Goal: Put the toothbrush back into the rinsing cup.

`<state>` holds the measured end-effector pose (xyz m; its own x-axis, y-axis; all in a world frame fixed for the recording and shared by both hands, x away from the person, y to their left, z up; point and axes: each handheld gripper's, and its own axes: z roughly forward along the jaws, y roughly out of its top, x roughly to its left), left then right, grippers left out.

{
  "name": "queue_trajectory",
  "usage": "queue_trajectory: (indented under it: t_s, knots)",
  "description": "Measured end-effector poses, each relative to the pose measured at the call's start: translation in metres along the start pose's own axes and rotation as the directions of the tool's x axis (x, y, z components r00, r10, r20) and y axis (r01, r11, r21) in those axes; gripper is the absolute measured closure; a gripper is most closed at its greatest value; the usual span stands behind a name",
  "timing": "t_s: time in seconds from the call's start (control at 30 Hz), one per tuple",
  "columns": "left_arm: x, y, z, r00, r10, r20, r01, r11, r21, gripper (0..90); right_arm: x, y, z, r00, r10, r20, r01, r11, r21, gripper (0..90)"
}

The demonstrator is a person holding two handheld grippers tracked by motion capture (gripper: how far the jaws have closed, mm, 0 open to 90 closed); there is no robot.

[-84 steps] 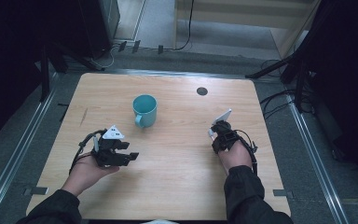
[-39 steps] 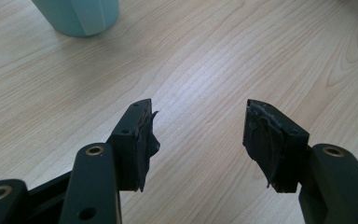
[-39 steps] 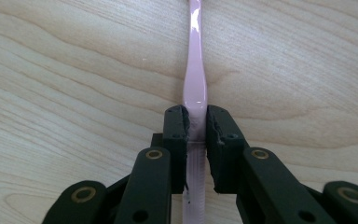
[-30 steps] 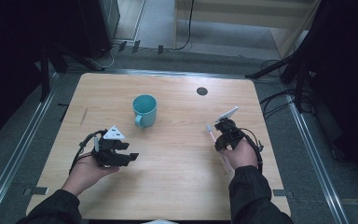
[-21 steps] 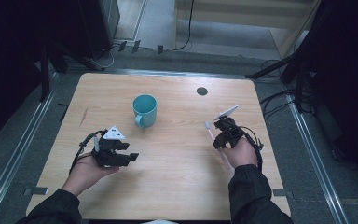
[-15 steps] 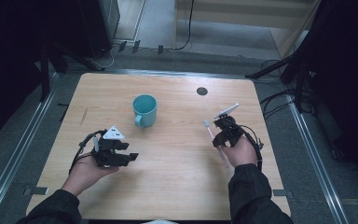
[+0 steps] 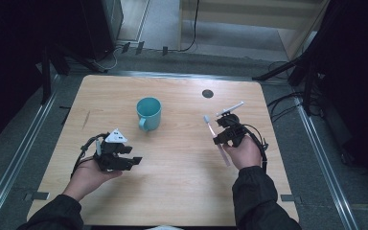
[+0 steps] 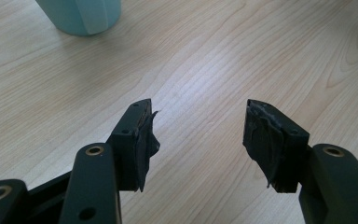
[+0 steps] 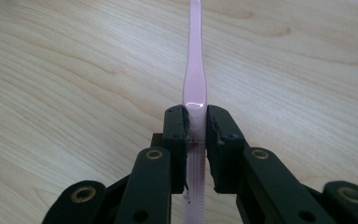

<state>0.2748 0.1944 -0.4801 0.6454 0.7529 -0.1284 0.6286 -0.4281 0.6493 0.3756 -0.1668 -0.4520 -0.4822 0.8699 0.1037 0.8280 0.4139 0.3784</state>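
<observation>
A pink toothbrush (image 7: 224,156) is lifted off the wooden table (image 7: 172,191), its bristle head pointing away from the person. My right gripper (image 7: 219,139) is shut on its handle. In the right gripper view the pads clamp the pink toothbrush (image 9: 194,84) near its ridged grip, with my right gripper (image 9: 196,122) above bare wood. A teal mug (image 7: 148,112) stands upright at the table's middle, handle toward the person. My left gripper (image 7: 130,163) rests low at the front left, open and holding nothing. In its own view my left gripper (image 8: 198,126) points past the mug (image 8: 81,16).
A small black round disc (image 7: 207,93) sits in the tabletop at the far right. Metal rails (image 7: 28,143) run along both sides of the table, and cables (image 7: 282,103) lie on the floor at the right.
My right gripper has risen a little with the toothbrush in its jaws, drifting slightly away from the person. The left gripper and the mug have stayed put.
</observation>
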Motion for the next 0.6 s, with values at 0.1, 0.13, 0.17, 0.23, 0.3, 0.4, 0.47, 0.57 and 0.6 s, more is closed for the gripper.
queue_trajectory:
  t_s: [0.1, 0.13, 0.17, 0.23, 0.3, 0.4, 0.47, 0.57, 0.6]
  knots:
    - [0.0002, -0.0001, 0.0, 1.0, 0.0, 0.0, 0.0, 1.0, 0.0, 42.8, 0.0033, 0.0017, -0.0016, 0.9998, -0.018, -0.009, 0.017, 0.999, -0.029, 79.2]
    - [0.0002, -0.0001, 0.0, 1.0, 0.0, 0.0, 0.0, 1.0, 0.0, 42.8, 0.0033, 0.0017, -0.0016, 0.9998, -0.018, -0.009, 0.017, 0.999, -0.029, 79.2]
    - [0.0003, -0.0001, 0.0, 1.0, -0.001, -0.001, 0.001, 1.0, -0.001, 42.8, 0.0041, 0.0024, -0.0021, 0.9996, -0.027, -0.006, 0.026, 0.999, -0.039, 79.2]
    - [0.0008, -0.0003, -0.0002, 1.0, -0.003, -0.001, 0.003, 1.0, -0.003, 42.8, 0.0068, 0.0036, -0.0038, 0.9991, -0.043, -0.005, 0.042, 0.997, -0.069, 79.2]
    - [0.0011, -0.0004, -0.0002, 1.0, -0.003, -0.001, 0.003, 1.0, -0.004, 42.8, 0.008, 0.0043, -0.0046, 0.9988, -0.049, -0.007, 0.049, 0.995, -0.088, 79.2]
    - [0.001, -0.0004, -0.0003, 1.0, -0.004, 0.0, 0.004, 1.0, -0.004, 42.8, 0.0091, 0.005, -0.0059, 0.9981, -0.059, -0.014, 0.058, 0.992, -0.112, 79.2]
    - [0.001, -0.0004, -0.0003, 1.0, -0.005, 0.0, 0.005, 1.0, -0.005, 42.8, 0.0092, 0.0053, -0.0062, 0.9983, -0.057, -0.016, 0.054, 0.992, -0.117, 79.2]
    - [0.0011, -0.0005, -0.0003, 1.0, -0.004, -0.001, 0.004, 1.0, -0.003, 42.8, 0.0089, 0.0057, -0.0084, 0.9974, -0.069, -0.021, 0.065, 0.986, -0.157, 79.2]
    - [0.0011, -0.0006, -0.0003, 1.0, -0.005, -0.002, 0.005, 1.0, -0.003, 42.8, 0.0091, 0.0057, -0.009, 0.9975, -0.067, -0.021, 0.063, 0.984, -0.165, 79.2]
